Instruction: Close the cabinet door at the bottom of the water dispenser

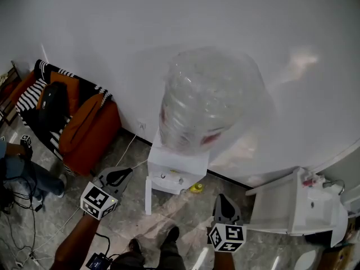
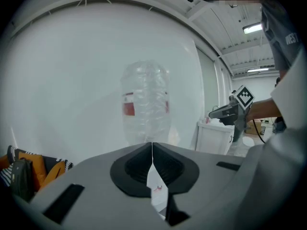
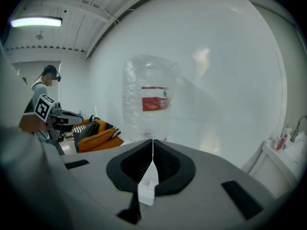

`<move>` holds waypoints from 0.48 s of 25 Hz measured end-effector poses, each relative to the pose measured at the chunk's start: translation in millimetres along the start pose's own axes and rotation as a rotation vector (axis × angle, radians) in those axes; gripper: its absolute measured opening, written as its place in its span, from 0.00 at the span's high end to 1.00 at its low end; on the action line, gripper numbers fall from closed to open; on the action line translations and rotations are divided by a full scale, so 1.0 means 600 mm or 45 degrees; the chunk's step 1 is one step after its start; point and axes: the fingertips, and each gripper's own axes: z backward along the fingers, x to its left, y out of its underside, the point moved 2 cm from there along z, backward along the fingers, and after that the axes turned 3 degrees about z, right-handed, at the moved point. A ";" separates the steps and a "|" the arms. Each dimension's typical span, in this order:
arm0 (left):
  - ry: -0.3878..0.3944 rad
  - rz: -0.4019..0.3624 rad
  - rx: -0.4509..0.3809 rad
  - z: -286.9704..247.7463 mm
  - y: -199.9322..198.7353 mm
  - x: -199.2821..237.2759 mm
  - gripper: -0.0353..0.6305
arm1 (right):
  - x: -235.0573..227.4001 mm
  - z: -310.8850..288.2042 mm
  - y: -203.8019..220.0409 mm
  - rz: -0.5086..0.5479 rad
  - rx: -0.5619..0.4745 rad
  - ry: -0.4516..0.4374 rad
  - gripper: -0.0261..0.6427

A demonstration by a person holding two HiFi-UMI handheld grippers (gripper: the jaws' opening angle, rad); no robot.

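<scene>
The white water dispenser (image 1: 175, 167) stands against the wall with a large clear bottle (image 1: 208, 103) on top. Its bottom cabinet door (image 1: 148, 194) swings out toward me on the left side. My left gripper (image 1: 119, 176) hovers left of that door, apart from it, jaws shut and empty. To the right of the dispenser's front, my right gripper (image 1: 224, 202) is also shut on nothing. The left gripper view shows closed jaws (image 2: 152, 150) below the bottle (image 2: 145, 102). The right gripper view shows the same: closed jaws (image 3: 153, 147), with the bottle (image 3: 151, 99) beyond.
A sofa (image 1: 84, 134) with orange cushions and a striped blanket lies at the left, a seated person (image 1: 22, 170) beside it. A white sink cabinet (image 1: 298, 207) stands at the right. A small yellow object (image 1: 196, 188) sits by the dispenser's base. Cables cross the floor (image 1: 34, 235).
</scene>
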 end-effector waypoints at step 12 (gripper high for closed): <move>-0.010 0.097 0.145 -0.073 0.139 0.010 0.92 | -0.005 -0.088 0.108 -0.042 0.093 -0.035 0.92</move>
